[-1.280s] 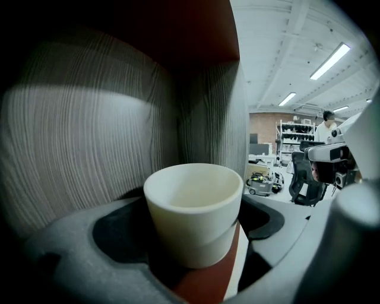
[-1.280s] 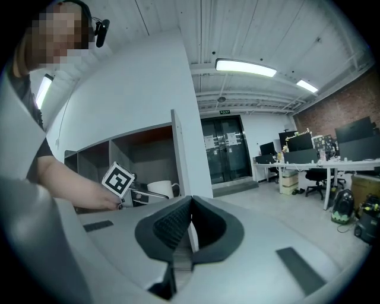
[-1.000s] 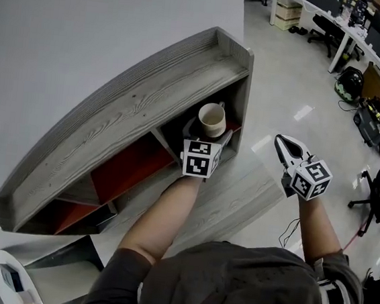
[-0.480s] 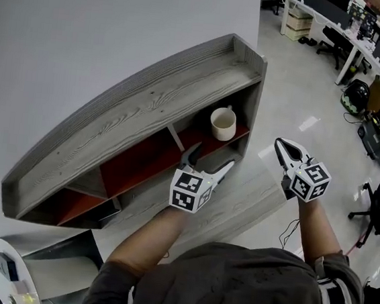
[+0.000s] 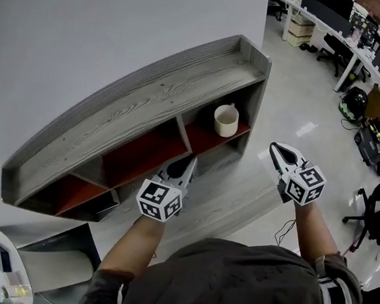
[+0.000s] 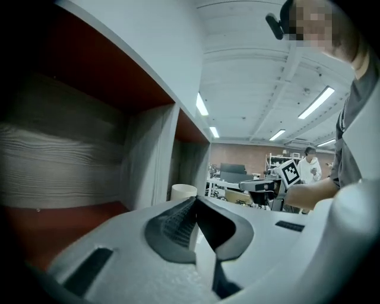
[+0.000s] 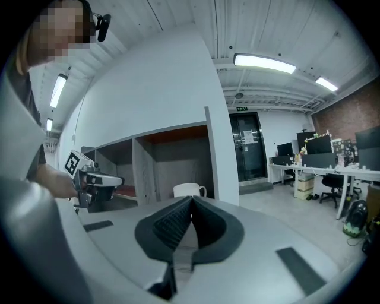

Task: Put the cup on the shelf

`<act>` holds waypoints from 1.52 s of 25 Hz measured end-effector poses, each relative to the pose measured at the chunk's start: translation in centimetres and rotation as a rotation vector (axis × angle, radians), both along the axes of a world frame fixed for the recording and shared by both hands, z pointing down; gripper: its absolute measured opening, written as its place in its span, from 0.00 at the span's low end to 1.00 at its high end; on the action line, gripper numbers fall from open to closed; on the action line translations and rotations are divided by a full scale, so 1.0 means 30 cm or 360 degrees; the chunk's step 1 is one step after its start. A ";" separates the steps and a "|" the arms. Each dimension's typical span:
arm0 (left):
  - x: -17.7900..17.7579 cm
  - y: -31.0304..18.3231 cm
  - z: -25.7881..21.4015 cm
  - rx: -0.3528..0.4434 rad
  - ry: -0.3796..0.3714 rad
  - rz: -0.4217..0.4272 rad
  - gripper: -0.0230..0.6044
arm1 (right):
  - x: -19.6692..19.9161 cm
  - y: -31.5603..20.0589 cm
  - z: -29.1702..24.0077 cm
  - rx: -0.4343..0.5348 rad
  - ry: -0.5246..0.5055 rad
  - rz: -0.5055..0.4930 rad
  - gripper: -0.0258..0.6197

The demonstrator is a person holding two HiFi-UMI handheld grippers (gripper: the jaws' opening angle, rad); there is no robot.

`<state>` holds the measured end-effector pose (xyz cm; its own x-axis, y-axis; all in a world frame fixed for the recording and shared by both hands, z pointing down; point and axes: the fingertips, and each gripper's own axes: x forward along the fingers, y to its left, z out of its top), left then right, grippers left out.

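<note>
Left gripper view seemingly hides the cup handle.

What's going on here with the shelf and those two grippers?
A person stands in front of a low wooden shelf with a gripper in each hand. The cup stands upright in the shelf's right end compartment, and nothing touches it. The left gripper is shut and empty, and points at the shelf's front near the middle compartment. The right gripper is also shut and empty, held off to the right over the floor. The cup looks placed.
</note>
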<state>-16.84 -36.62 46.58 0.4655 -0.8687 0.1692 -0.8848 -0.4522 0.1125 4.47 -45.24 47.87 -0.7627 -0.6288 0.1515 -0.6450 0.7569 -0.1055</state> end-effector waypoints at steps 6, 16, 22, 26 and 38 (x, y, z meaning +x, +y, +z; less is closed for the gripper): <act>-0.091 0.057 -0.008 0.0013 0.0049 -0.0079 0.04 | -0.009 0.035 -0.015 -0.0004 0.0011 0.0002 0.03; -0.081 0.119 0.010 -0.0016 0.0093 -0.0059 0.04 | -0.032 0.078 -0.008 -0.0011 0.0027 -0.0005 0.02; -0.085 0.127 0.000 -0.0008 0.0115 -0.0045 0.04 | -0.038 0.093 -0.017 -0.0011 0.0025 0.0004 0.02; -0.079 0.131 -0.006 -0.0006 0.0119 -0.0042 0.04 | -0.038 0.102 -0.028 0.0001 0.0030 0.0007 0.02; -0.113 0.137 -0.022 -0.0001 0.0126 -0.0061 0.04 | -0.077 0.096 -0.041 0.0011 0.0043 -0.0016 0.02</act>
<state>-20.23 -32.49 45.91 0.4441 -0.8859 0.1337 -0.8897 -0.4184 0.1830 2.16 -42.37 46.65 -0.7647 -0.6222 0.1677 -0.6398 0.7640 -0.0830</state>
